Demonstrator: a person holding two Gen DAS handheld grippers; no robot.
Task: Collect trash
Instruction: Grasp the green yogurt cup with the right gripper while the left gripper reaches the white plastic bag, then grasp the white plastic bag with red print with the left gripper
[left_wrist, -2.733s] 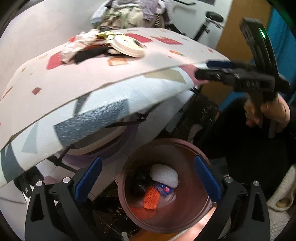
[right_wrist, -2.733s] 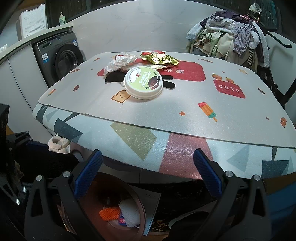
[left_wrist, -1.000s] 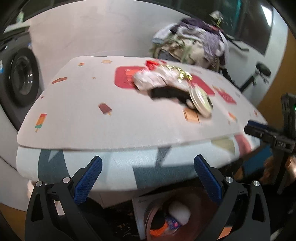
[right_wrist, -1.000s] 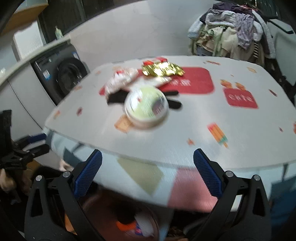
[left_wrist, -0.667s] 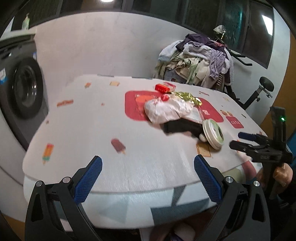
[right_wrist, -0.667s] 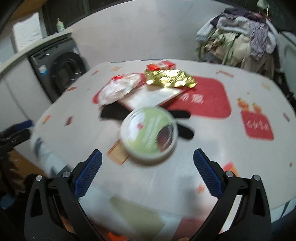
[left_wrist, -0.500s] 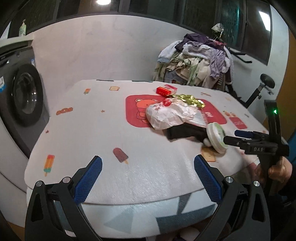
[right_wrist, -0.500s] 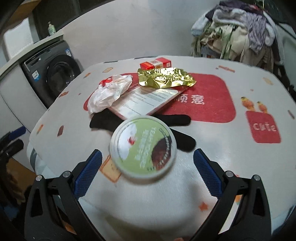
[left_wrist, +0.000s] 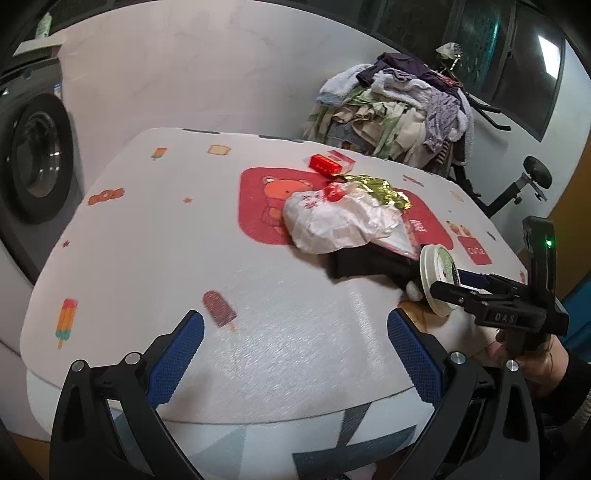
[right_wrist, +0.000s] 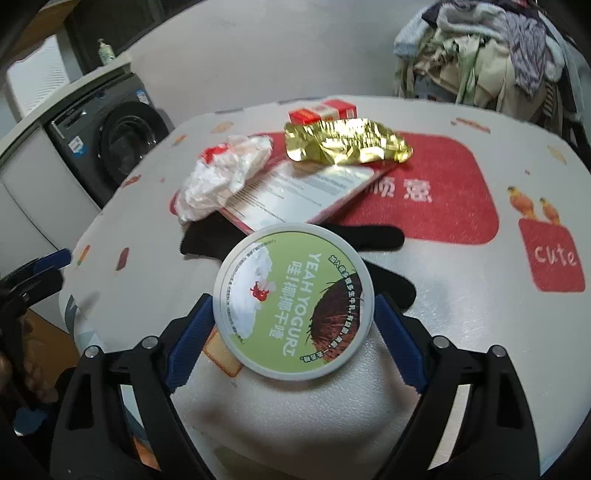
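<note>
Though its jaws have just been closing, the right tool (right_wrist: 293, 319) brackets the yogurt tub (right_wrist: 293, 308); contact unclear. Tub hides much of a black glove (right_wrist: 384, 240). Left tool (left_wrist: 293, 352) gapes over the table (left_wrist: 147, 240).

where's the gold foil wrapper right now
In the right wrist view the gold foil wrapper lies far on the table, just before the red box, overlapping the leaflet.

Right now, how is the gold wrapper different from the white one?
The gold wrapper is shiny foil; the white wrapper is dull and papery with red print. The gold wrapper lies fairly flat and spread out, while the white wrapper is bunched into a puffy lump. The gold wrapper is next to the red box; the white wrapper is not. Both are crinkled and rest on the table.
</note>
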